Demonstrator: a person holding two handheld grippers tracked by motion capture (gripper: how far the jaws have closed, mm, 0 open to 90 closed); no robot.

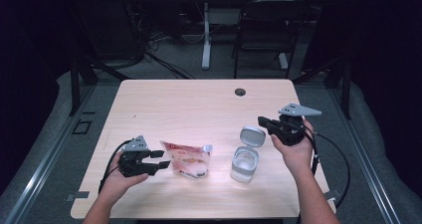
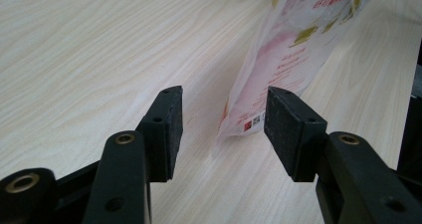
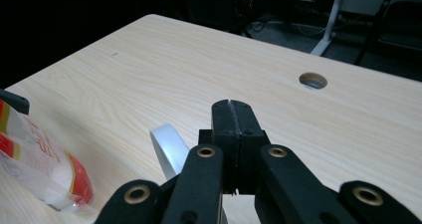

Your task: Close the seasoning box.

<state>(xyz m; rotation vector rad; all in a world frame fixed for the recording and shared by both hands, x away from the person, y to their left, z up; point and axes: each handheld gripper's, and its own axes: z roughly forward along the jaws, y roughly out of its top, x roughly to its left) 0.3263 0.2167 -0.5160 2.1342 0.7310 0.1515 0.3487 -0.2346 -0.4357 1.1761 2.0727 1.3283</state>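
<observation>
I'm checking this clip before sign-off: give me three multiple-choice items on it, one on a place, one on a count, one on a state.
1. Where does the pouch lie?
A. left of the container
B. right of it
C. inside it

2. How many cable holes are in the table?
A. none
B. one
C. three

3. How do the right gripper's jaws stand?
A. wide open
B. shut on the lid
C. shut on nothing

Key: 1 A, high view puts the pouch between the left gripper and the container. 2 B, a single hole near the far edge. 3 C, pads meet with nothing between.
</observation>
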